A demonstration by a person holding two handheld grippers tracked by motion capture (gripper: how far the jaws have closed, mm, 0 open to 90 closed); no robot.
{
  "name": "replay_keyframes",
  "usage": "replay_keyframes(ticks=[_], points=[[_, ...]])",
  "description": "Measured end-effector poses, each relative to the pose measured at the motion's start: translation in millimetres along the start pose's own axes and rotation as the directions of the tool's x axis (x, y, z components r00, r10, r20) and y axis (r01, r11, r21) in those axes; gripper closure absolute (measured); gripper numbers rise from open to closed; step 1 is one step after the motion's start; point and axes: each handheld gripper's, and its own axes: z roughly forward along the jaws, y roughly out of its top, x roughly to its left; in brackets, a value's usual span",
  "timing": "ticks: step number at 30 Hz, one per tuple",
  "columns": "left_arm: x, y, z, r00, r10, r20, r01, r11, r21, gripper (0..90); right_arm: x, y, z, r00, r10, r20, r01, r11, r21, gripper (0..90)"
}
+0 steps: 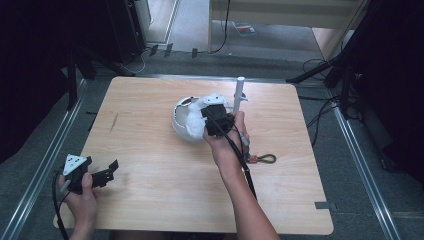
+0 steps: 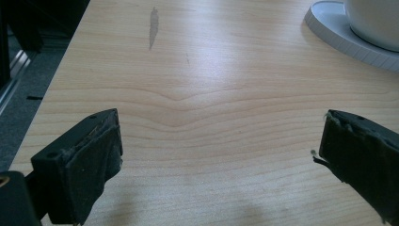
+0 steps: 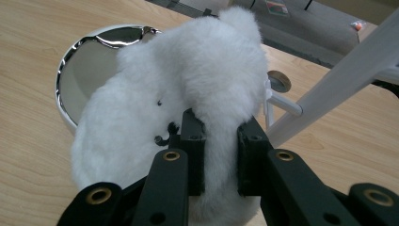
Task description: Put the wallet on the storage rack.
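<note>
Wood-grain tabletop (image 1: 150, 115) spreads across the high view, where the right gripper (image 1: 216, 121) sits just over a round white bowl with a shiny metal lining (image 1: 178, 120), pinching a fluffy white plush toy (image 1: 196, 121) that hangs at the bowl's near rim; a white stand with a slanted rod (image 1: 238, 95) rises just beyond that gripper, and a small looped olive cord (image 1: 264, 159) lies behind it, toward the person. The left gripper (image 1: 102, 175) rests well apart near the table's near-left corner. In the left gripper view its jaws stand wide apart over bare wood, with the bowl's white base (image 2: 339, 33) far ahead. In the right gripper view the jaws are clamped on a fold of the toy (image 3: 202, 89), the bowl's mirrored inside (image 3: 89, 66) just beyond. By my judgement the toy is grasped but not yet released into or lifted clear of the bowl.
</note>
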Motion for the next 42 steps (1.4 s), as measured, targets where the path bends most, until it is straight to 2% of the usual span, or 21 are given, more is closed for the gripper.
replay_keyframes(ticks=[6,17,32,42], points=[[0.1,0.1,0.0,1.0,-0.002,0.0,0.002,1.0,0.001,0.5,3.7,6.7,7.8,0.9994,-0.017,0.029,0.016,0.999,0.03,77.6],[0.0,0.1,0.2,1.0,-0.005,0.0,0.005,1.0,0.002,0.6,8.8,16.3,20.4,0.9983,-0.021,0.054,0.019,0.999,0.041,76.5],[-0.2,0.2,0.1,1.0,0.0,0.001,0.0,1.0,0.004,0.5,13.0,20.6,29.1,0.9993,0.032,-0.018,-0.032,0.999,-0.02,72.2],[-0.1,0.2,0.1,1.0,0.001,0.002,-0.001,1.0,0.004,0.6,20.8,17.4,39.7,0.9995,-0.004,-0.031,0.003,1.0,-0.021,70.9]])
